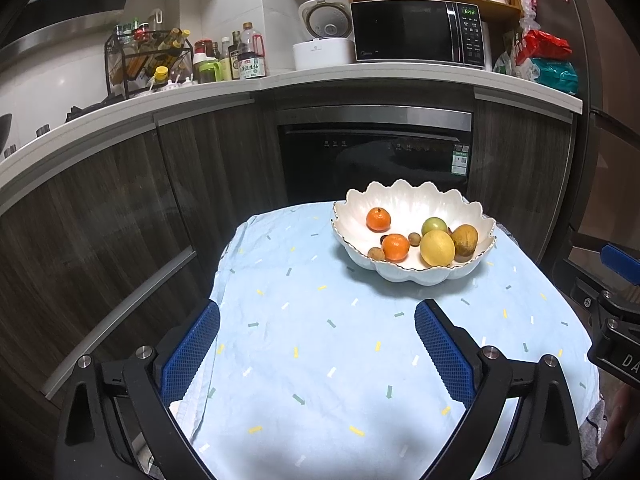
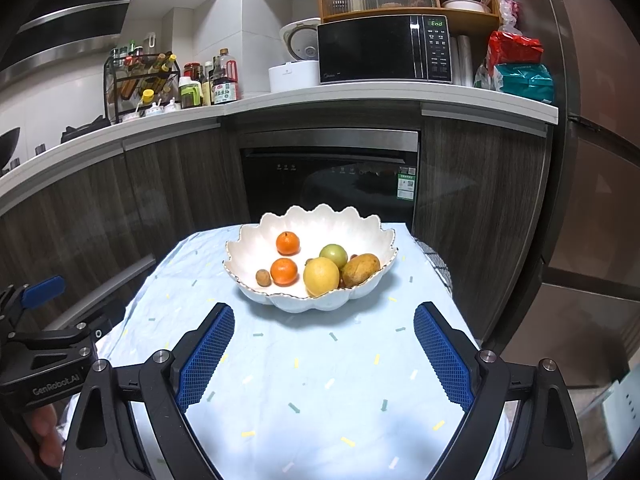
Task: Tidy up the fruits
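A white scalloped bowl (image 1: 400,196) (image 2: 248,248) stands at the far side of a table covered with a light blue cloth (image 1: 320,340) (image 2: 320,360). In it lie two oranges (image 1: 378,219) (image 2: 284,271), a yellow lemon (image 1: 437,247) (image 2: 321,276), a green fruit (image 1: 434,224) (image 2: 333,253), a brown-yellow fruit (image 1: 465,239) (image 2: 360,269) and small brown fruits (image 1: 376,253) (image 2: 263,277). My left gripper (image 1: 318,308) is open and empty above the cloth, short of the bowl. My right gripper (image 2: 324,312) is open and empty just before the bowl's near rim.
Dark wood cabinets and a built-in black oven (image 1: 376,156) stand behind the table. The counter above holds a microwave (image 2: 384,50), a rice cooker (image 1: 326,20) and sauce bottles (image 1: 250,54). A fridge (image 2: 592,160) stands at the right. The other gripper shows at the frame edge (image 1: 616,320) (image 2: 44,344).
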Demonstrator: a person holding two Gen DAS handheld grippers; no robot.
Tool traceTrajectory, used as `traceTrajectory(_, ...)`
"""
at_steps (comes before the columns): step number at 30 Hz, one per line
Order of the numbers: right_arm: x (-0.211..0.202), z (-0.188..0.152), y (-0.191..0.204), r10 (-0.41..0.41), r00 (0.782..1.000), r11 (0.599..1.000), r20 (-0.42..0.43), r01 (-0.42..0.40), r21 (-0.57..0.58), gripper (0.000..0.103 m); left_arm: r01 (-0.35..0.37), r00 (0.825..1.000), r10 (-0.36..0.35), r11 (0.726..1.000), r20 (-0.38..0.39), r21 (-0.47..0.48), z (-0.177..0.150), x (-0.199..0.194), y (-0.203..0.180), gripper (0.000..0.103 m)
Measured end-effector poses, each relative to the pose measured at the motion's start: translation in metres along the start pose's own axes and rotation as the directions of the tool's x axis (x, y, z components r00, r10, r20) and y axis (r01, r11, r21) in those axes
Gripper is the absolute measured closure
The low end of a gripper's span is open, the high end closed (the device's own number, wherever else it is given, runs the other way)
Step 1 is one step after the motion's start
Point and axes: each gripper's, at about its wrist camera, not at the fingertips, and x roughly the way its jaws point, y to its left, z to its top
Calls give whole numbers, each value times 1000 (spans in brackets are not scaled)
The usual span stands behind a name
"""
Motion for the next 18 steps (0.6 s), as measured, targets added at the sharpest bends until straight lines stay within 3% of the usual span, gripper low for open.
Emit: traceTrajectory(18, 0, -2, 1, -2, 1000, 1000, 0, 2, 3, 11, 0, 1000, 0, 1000, 1, 6, 2, -1, 0, 1)
